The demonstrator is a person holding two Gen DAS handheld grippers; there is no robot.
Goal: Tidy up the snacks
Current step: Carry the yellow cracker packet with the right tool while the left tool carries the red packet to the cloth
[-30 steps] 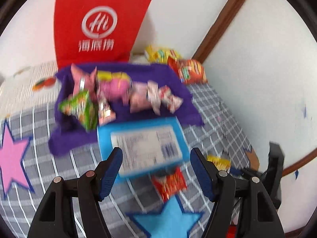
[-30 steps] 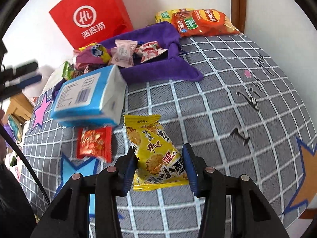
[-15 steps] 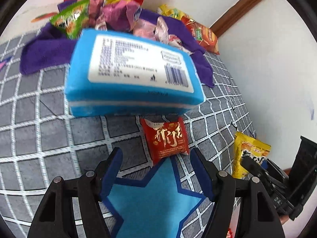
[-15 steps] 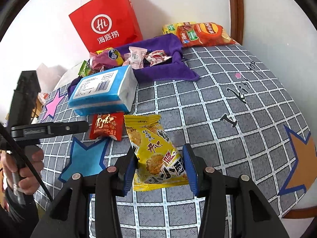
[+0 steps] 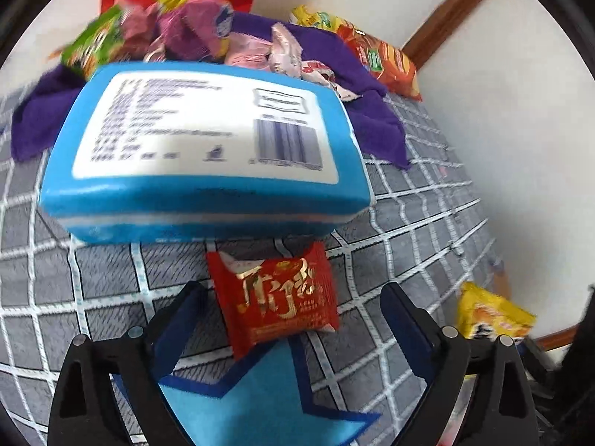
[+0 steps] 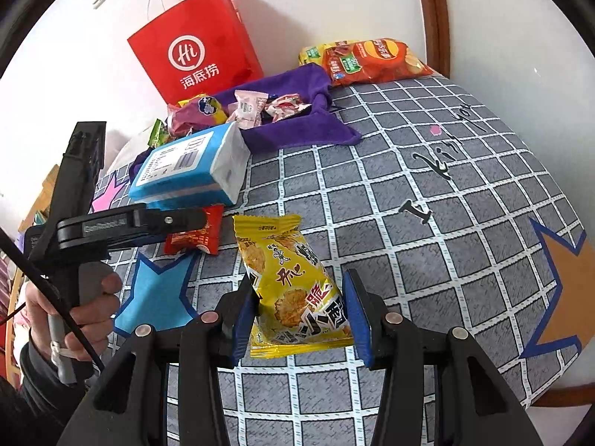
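Note:
My left gripper (image 5: 293,316) is open, its fingers on either side of a small red snack packet (image 5: 275,297) lying on the grey checked tablecloth. From the right wrist view the left gripper (image 6: 148,223) hovers over that red packet (image 6: 193,239). My right gripper (image 6: 301,316) straddles a yellow cracker packet (image 6: 290,282); the left pad touches it, the right pad stands slightly off. A purple cloth (image 6: 297,126) holds several small snacks (image 6: 249,107). The yellow packet also shows in the left wrist view (image 5: 491,312).
A blue tissue pack (image 5: 200,148) lies just beyond the red packet, also in the right wrist view (image 6: 189,165). A red paper bag (image 6: 193,44) stands against the wall. Chip bags (image 6: 372,59) lie at the back right. The table edge (image 6: 557,371) curves at right.
My left gripper has come down and forward over the tissue pack to the red packet, which now lies between its fingers. The right gripper stays around the yellow packet.

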